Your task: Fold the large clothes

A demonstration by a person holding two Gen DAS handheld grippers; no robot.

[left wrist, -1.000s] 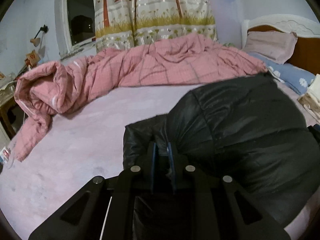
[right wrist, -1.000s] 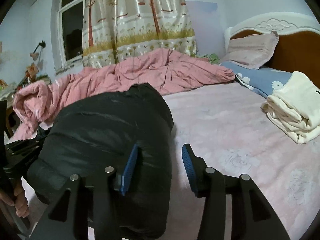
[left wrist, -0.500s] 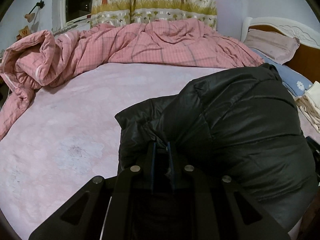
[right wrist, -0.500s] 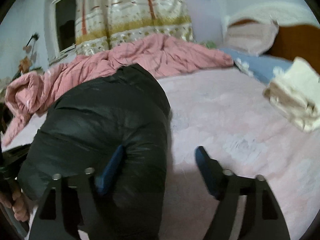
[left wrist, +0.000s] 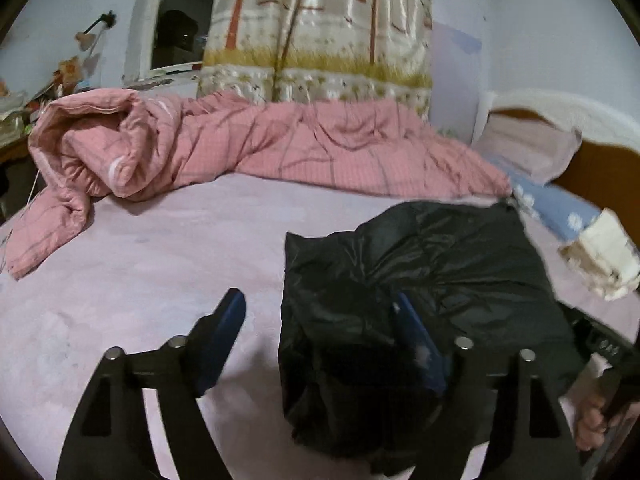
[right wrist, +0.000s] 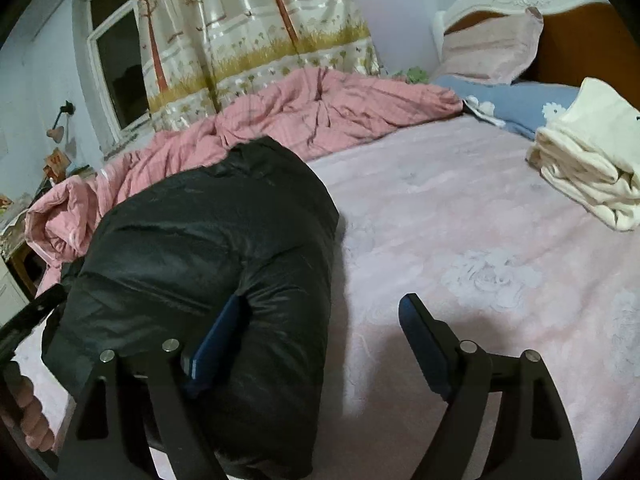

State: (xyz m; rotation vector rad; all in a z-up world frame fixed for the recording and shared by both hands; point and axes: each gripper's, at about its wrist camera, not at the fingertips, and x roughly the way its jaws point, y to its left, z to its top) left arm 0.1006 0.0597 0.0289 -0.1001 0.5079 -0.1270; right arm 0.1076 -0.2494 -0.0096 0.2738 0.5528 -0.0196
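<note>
A black puffy jacket (left wrist: pixel 432 264) lies bundled in a thick fold on the pink bed sheet (left wrist: pixel 140 280). My left gripper (left wrist: pixel 318 298) is at its near left corner, and its jaws are opening. Its right finger (left wrist: pixel 416 340) rests over the fabric while the left finger (left wrist: pixel 224 332) hangs above bare sheet, so nothing is pinched. My right gripper (right wrist: pixel 322 300) is at the jacket's (right wrist: pixel 208 232) near right edge, jaws also opening. There the left finger (right wrist: pixel 216 340) leans against the puffy side and the right finger (right wrist: pixel 428 348) is over the sheet.
A crumpled pink quilt (left wrist: pixel 248 148) runs along the far side of the bed. Folded cream clothes (right wrist: pixel 588 156) sit at the right, near a blue pillow (right wrist: pixel 516 100), a pink pillow (right wrist: pixel 492 48) and the headboard. A curtain and window are behind. A person's hand (right wrist: pixel 32 412) holds the left gripper.
The left gripper has let go of the jacket's corner, and its jaws have spread wide as it drew back a little. The right jaws have opened further beside the jacket.
</note>
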